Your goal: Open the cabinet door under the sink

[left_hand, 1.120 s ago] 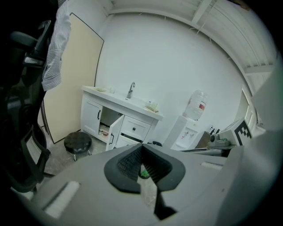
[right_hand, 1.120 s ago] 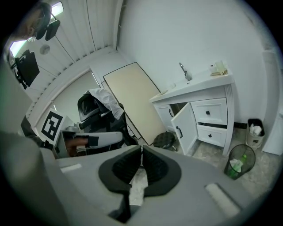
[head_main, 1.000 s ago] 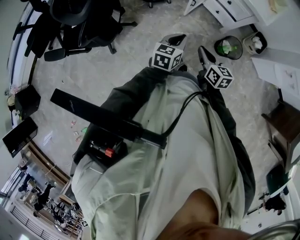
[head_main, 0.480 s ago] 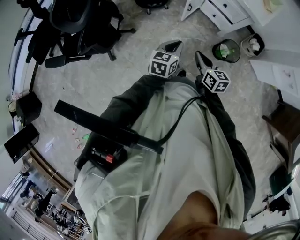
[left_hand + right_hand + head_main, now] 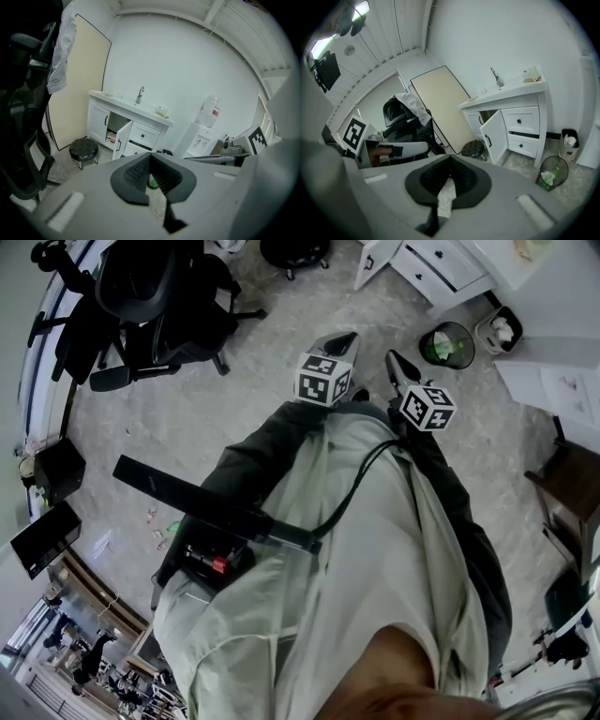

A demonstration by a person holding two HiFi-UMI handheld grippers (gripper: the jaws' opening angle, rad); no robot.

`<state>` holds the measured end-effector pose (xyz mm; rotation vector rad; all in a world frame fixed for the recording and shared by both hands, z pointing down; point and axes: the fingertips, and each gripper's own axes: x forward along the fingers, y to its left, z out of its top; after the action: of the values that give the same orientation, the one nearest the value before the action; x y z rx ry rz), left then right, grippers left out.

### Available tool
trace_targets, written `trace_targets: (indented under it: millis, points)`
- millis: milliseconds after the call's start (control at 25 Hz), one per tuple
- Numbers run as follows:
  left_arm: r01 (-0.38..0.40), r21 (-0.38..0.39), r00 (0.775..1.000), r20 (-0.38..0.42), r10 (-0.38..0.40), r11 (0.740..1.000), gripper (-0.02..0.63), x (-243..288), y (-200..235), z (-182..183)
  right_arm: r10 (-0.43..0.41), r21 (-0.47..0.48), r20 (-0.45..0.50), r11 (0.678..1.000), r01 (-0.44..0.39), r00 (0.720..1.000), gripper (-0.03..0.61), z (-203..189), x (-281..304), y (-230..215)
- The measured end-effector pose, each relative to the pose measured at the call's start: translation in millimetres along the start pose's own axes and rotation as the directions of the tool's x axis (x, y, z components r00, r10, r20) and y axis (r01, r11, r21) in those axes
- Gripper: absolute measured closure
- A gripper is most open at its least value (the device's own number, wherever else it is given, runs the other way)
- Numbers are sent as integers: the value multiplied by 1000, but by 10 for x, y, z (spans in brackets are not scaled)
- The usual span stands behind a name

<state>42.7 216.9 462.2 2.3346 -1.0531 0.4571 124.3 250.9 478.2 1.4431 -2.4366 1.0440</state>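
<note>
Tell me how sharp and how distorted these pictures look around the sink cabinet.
Head view: strong fisheye curve, sink cabinet squeezed against the top edge. Left gripper view: black vignette corners, the cabinet small but sharp. Right gripper view: bowed wall, open cabinet door crisp, light even.

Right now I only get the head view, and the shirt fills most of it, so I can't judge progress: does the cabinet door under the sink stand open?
Observer: Yes. In the left gripper view the cabinet door below the faucet is swung outward, with dark space behind it.
Operator: Are the tongs holding it?
Observer: No. The left gripper and the right gripper both have their tongs shut on nothing, well short of the cabinet.
Operator: Where is the door's handle?
Observer: In the right gripper view the black handle sits upright near the door's free edge, on the side away from the drawers.
</note>
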Motion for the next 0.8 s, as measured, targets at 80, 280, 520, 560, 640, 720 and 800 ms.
trace_targets:
  millis: [80, 280, 520, 560, 640, 720, 800]
  points:
    - [-8, -2, 1000, 6, 8, 1000, 606, -7, 24, 16, 3, -9, -2, 1000, -3, 1000, 577, 12, 20, 5]
    - [-23, -6, 1000, 15, 23, 1000, 606, -26, 86, 37, 10, -33, -7, 999, -11, 1000, 577, 31, 68, 21]
    - [-19, -9, 1000, 6, 19, 1000, 606, 5, 86, 35, -1, -31, -7, 1000, 0, 1000, 578, 42, 51, -14]
    - [-17, -8, 1000, 3, 17, 1000, 606, 15, 85, 33, -3, -25, -7, 1000, 3, 1000, 577, 39, 50, -25]
    - [-12, -4, 1000, -6, 12, 1000, 606, 42, 76, 25, -11, -17, -3, 1000, 11, 1000, 578, 42, 39, -52]
    - [-5, 1, 1000, -14, 6, 1000, 606, 58, 44, 10, -19, -10, 3, 1000, 19, 1000, 577, 41, 5, -77]
    - [1, 7, 1000, -20, -1, 1000, 606, 68, 6, -6, -26, -1, 8, 1000, 26, 1000, 578, 32, -33, -97]
